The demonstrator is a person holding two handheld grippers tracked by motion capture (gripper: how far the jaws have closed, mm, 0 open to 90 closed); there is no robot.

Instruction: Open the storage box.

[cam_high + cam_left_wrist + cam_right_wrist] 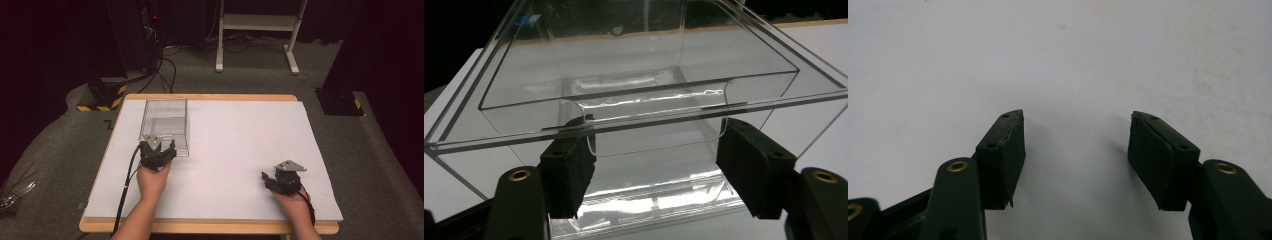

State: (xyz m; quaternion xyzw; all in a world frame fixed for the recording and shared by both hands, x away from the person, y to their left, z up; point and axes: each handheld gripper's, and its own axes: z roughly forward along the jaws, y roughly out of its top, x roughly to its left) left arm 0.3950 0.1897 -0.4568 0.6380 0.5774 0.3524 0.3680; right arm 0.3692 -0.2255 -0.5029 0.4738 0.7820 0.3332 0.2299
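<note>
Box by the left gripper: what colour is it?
Colourless: the clear plastic box is see-through, with the white table cover visible through it. Best seen in the left gripper view.

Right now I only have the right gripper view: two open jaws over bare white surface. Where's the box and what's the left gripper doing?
Observer: The clear plastic box sits toward the far left of the white table cover, well away from your right gripper.
Operator: Left gripper near it?
Observer: Yes. In the left gripper view the left gripper is right at the box's near wall, jaws spread on either side of a notch in that wall's rim.
Operator: Clamped?
Observer: No, the jaws stand open with a wide gap between them.
Operator: Anything in the box?
Observer: It looks empty; the white cover shows through the bottom.
</note>
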